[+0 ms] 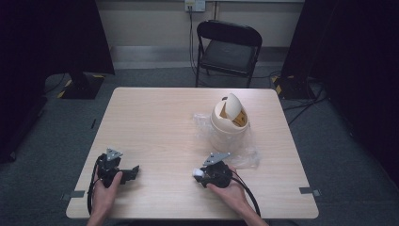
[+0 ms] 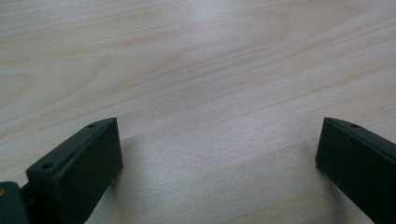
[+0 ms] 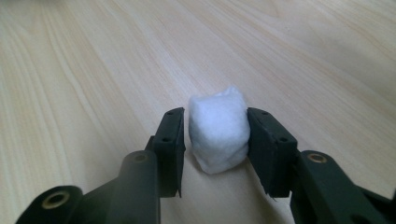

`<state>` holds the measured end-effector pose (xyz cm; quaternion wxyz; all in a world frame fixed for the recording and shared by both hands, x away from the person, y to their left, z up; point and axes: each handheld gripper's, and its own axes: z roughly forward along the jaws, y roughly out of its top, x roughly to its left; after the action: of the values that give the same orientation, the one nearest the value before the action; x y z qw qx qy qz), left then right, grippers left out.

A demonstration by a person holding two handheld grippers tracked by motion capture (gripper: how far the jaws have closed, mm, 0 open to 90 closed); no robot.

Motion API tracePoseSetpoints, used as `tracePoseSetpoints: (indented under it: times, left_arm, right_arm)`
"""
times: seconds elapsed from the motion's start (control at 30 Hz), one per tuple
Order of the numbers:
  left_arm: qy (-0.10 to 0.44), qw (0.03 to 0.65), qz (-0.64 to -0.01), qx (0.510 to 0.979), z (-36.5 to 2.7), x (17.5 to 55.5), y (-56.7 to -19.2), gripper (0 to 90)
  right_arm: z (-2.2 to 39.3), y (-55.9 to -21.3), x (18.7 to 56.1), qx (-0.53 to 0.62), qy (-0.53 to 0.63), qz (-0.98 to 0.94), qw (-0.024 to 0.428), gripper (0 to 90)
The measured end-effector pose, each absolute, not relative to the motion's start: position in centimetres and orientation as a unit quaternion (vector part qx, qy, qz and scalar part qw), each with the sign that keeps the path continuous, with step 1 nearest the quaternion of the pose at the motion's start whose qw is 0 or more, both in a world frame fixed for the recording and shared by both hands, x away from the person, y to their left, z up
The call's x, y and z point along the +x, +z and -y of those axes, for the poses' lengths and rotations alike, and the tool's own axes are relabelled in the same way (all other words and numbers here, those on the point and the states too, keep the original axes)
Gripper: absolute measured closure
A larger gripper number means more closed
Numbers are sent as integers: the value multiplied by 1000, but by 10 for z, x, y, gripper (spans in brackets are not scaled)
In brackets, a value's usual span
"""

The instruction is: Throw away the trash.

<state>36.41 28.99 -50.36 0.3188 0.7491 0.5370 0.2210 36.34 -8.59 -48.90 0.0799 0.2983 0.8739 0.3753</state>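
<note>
Pale wood-grain tabletop (image 1: 155,122) is filling the middle of the high view, with a cream plastic swing-lid bin (image 1: 229,123) sitting on crinkled clear plastic wrap (image 1: 247,157) right of centre and a black folding chair (image 1: 228,49) standing beyond at the top. Low and right of centre, the right gripper (image 3: 215,133) is pinching a small white cotton wad (image 3: 218,133) (image 1: 199,173) resting on the table, both pads pressing its sides. At the lower left, the left gripper (image 1: 134,171) is lying with its jaws spread wide over bare wood.
</note>
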Motion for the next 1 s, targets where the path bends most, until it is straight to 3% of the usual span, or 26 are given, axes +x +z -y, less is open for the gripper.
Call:
tracePoseSetpoints:
  times: [0.6,1.0]
  left_arm:
    - [229,311,-551,740,-287,367,-503,0]
    - [224,316,-543,745,-288,367,-504,0]
  right_arm:
    - [106,-481,369,326,401,-853,75,642]
    - [128,-457,368,338,424,-834,101,651]
